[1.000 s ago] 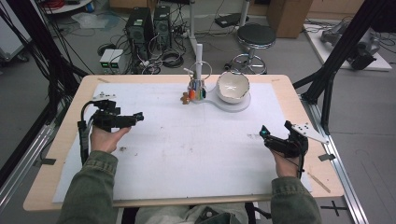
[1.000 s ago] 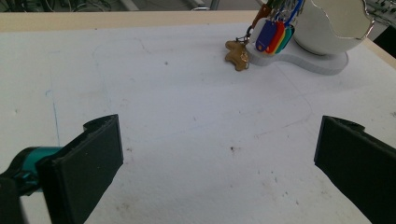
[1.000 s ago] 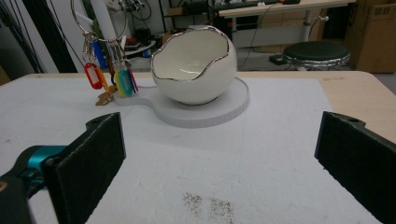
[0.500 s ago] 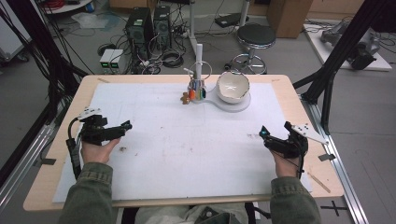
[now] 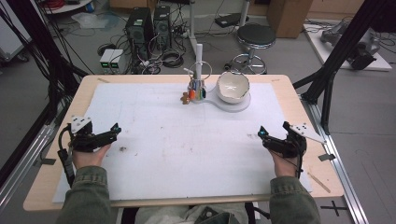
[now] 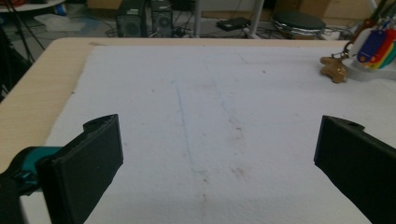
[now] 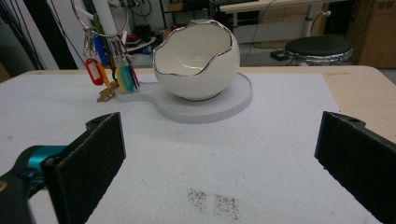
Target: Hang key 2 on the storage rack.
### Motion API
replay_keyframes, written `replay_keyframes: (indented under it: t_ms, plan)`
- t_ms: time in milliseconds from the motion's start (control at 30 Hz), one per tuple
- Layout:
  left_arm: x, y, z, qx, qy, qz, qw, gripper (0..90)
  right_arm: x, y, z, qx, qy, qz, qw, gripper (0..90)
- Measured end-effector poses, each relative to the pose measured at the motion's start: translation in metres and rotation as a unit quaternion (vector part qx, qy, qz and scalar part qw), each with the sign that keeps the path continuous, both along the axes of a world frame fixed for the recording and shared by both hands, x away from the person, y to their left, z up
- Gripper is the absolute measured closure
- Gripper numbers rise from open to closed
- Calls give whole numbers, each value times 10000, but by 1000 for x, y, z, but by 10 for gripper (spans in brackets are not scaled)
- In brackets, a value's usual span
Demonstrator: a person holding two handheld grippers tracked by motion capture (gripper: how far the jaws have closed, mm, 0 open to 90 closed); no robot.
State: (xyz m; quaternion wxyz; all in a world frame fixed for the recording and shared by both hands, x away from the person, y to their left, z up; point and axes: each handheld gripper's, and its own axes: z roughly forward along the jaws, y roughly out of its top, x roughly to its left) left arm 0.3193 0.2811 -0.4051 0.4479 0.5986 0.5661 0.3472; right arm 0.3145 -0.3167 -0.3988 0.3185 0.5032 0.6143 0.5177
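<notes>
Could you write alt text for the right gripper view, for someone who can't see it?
A white eggshell-shaped bowl with a silver rim sits on a round white base on a white mat, seen between the right gripper's two open black jaws. A bunch of keys with coloured tags hangs from a ring on a white post, left of the bowl.

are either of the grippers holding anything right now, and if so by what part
Nothing is held. The left gripper and the right gripper both have their black jaws wide apart over the white table cover, with nothing between them.
</notes>
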Motion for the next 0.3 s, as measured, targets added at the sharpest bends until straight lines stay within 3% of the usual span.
replay_keyframes:
  t_ms: [133, 300]
  plan:
    - [-4, 5, 1, 31, -230, 140, 9996, 16, 0, 1, 0, -1, 5, -16, 10000, 8]
    - [-7, 11, 2, -24, -299, 106, 9995, 16, 2, 2, 0, -13, 8, -7, 10000, 8]
